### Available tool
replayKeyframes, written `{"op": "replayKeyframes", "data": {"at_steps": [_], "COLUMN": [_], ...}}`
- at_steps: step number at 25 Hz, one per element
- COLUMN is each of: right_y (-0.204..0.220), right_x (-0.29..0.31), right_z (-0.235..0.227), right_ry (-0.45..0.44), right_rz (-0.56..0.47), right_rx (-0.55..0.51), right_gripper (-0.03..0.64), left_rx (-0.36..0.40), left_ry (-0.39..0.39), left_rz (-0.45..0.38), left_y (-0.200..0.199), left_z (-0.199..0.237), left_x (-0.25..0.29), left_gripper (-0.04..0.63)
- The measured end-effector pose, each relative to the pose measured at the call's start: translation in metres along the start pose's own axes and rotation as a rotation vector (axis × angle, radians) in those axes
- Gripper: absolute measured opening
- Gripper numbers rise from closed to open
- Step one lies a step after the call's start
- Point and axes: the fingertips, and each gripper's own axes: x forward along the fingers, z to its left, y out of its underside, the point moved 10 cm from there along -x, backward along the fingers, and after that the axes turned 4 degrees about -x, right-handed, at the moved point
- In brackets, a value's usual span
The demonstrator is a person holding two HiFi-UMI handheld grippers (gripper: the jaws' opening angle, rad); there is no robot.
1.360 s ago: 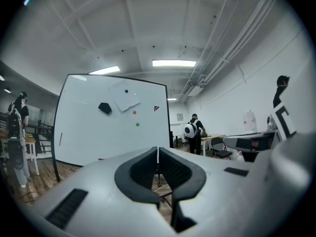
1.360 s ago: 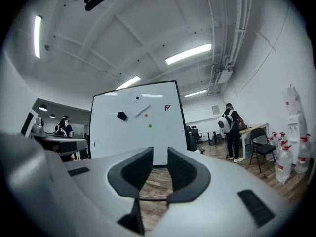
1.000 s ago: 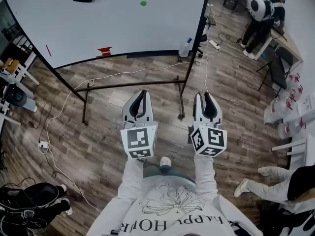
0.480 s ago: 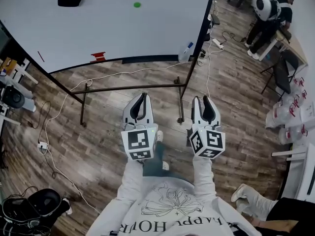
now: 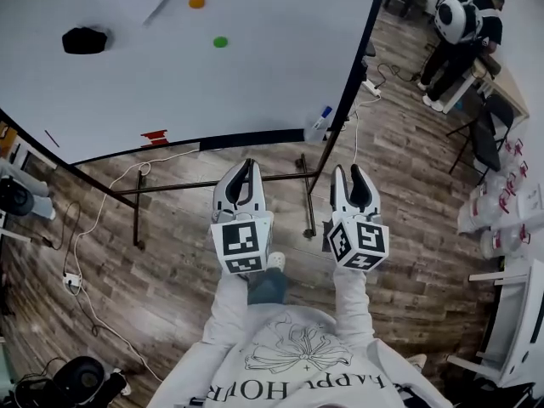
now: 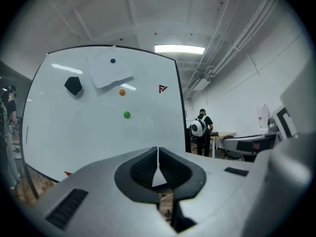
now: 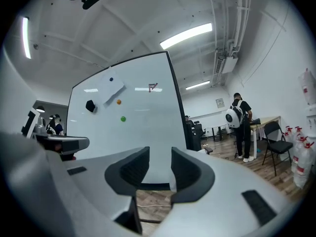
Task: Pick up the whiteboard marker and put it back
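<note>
A large whiteboard (image 5: 187, 66) on a black stand fills the far side of the head view. It carries a black eraser (image 5: 84, 40), an orange magnet (image 5: 196, 2), a green magnet (image 5: 220, 42) and a small red item (image 5: 155, 134) at its lower edge. A thin dark stick (image 5: 53, 138) at the lower left may be the marker; it is too small to tell. My left gripper (image 5: 246, 163) (image 6: 157, 151) is held level toward the board, shut and empty. My right gripper (image 5: 353, 170) (image 7: 159, 154) is beside it, its jaws opening with nothing between them.
The stand's crossbar (image 5: 212, 183) and feet lie on the wood floor just ahead of the grippers, with a white cable (image 5: 127, 177) trailing left. A spray bottle (image 5: 316, 124) stands at the board's right corner. A person with a white backpack (image 5: 459, 19) stands far right, near chairs and white jugs (image 5: 501, 206).
Both grippers have moved forward together toward the whiteboard, which now fills more of the head view. Its stand is closer to the fingertips.
</note>
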Motion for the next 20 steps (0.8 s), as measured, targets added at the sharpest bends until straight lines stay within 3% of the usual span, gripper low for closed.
{"op": "replayKeyframes", "data": {"at_steps": [10,20], "right_y": [0.002,0.025], "right_x": [0.112,0.182], "right_z": [-0.021,-0.038], "right_ry": [0.042,0.055], "right_rz": [0.015,0.095], "right_rx": [0.032,0.094], "right_gripper": [0.123,0.123], "left_rx": [0.007,0.000], "left_ry": [0.040,0.048], "left_rz": [0.012,0.071], "left_y": [-0.005,0.010], "left_z": [0.033,0.051], "left_x": [0.113,0.174], "left_gripper": [0.012,0.012]}}
